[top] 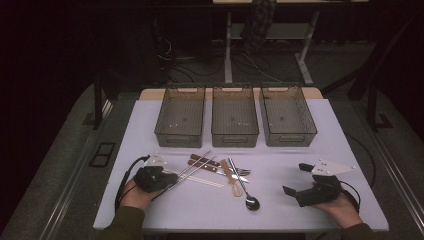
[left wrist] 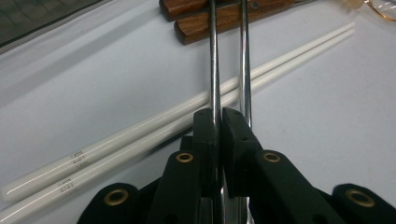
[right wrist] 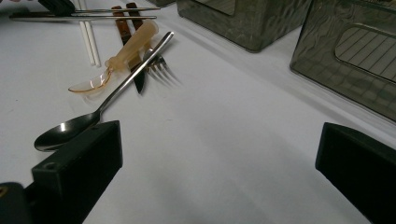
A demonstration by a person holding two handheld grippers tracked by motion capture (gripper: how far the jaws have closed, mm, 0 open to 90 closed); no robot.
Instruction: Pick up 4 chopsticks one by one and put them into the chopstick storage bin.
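Table (top: 150, 130): three bins (top: 235, 116), two metal chopsticks (left wrist: 214, 70), two white chopsticks (left wrist: 140, 135).

Black fingers (left wrist: 236, 140), seemingly olive sleeves (top: 122, 222)

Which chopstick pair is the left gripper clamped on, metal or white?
The metal chopsticks. The left gripper is shut on one of the steel rods; its twin runs alongside. The white chopsticks lie loose on the table, crossing underneath.

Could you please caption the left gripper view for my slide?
Left claw shut on one thin metal chopstick, its twin alongside, crossing two white plastic chopsticks.
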